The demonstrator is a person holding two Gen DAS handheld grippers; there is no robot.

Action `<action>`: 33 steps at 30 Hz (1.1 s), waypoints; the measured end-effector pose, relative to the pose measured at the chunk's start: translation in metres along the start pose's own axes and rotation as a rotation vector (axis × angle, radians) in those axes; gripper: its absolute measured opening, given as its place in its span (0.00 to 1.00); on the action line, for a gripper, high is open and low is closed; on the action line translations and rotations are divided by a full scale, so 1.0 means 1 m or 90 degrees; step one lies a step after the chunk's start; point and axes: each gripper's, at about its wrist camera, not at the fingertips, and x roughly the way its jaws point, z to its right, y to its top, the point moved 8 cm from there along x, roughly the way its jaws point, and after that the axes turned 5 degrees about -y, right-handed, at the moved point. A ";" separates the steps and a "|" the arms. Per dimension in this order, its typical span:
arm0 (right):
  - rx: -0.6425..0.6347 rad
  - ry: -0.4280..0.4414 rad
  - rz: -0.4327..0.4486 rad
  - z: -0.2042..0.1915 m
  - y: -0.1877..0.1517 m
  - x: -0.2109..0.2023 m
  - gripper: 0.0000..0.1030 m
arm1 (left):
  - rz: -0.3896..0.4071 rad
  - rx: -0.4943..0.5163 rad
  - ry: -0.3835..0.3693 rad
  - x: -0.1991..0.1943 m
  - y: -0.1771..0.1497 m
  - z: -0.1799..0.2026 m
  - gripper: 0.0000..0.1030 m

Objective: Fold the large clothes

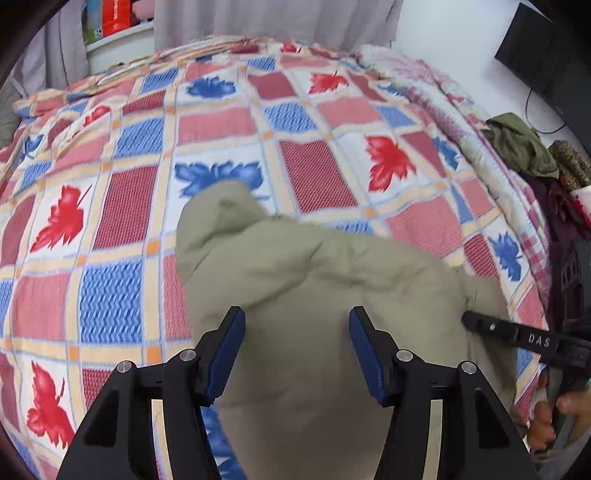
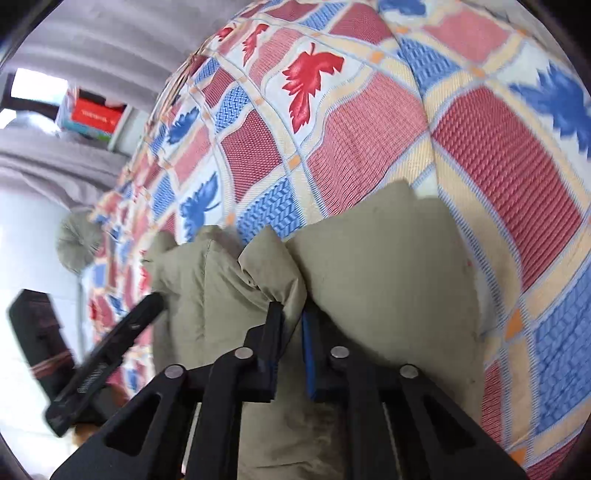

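A khaki padded garment [image 1: 314,280] lies bunched on a bed with a checked quilt [image 1: 122,206] printed with red and blue leaves. My left gripper [image 1: 295,317] hovers over the garment's near part. It is open, its blue pads wide apart, and fabric shows beneath and between them. In the right wrist view my right gripper [image 2: 291,312] is shut on a puffed fold of the garment [image 2: 369,273]. From the left wrist view that right gripper [image 1: 469,319] bites the garment's right edge. The left gripper [image 2: 155,299] shows at the garment's left side.
A pile of dark green and maroon clothes [image 1: 517,144] sits at the bed's right edge. A white shelf with a red box [image 1: 114,18] and grey curtains [image 1: 258,18] stand beyond the bed. A person's hand [image 1: 565,406] holds the right gripper. A round grey cushion [image 2: 77,240] lies by the bed.
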 end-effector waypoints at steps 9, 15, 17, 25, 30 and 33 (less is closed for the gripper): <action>0.012 -0.062 -0.035 0.044 -0.012 0.028 0.00 | -0.016 -0.014 0.020 0.010 -0.011 -0.007 0.70; -0.002 -0.054 -0.018 0.036 -0.019 0.000 0.03 | -0.026 -0.035 0.019 0.004 -0.013 -0.017 0.70; -0.001 -0.049 -0.004 0.034 -0.022 -0.014 0.03 | -0.030 -0.029 0.023 0.002 -0.014 -0.017 0.70; 0.028 -0.050 0.014 0.039 -0.040 -0.047 0.04 | -0.041 -0.031 0.031 -0.007 -0.019 -0.022 0.98; 0.042 -0.060 0.013 0.049 -0.046 -0.054 0.04 | -0.033 -0.009 0.049 -0.016 -0.023 -0.023 1.00; 0.042 -0.066 0.015 0.052 -0.047 -0.056 0.04 | -0.039 -0.019 0.040 -0.019 -0.028 -0.027 1.00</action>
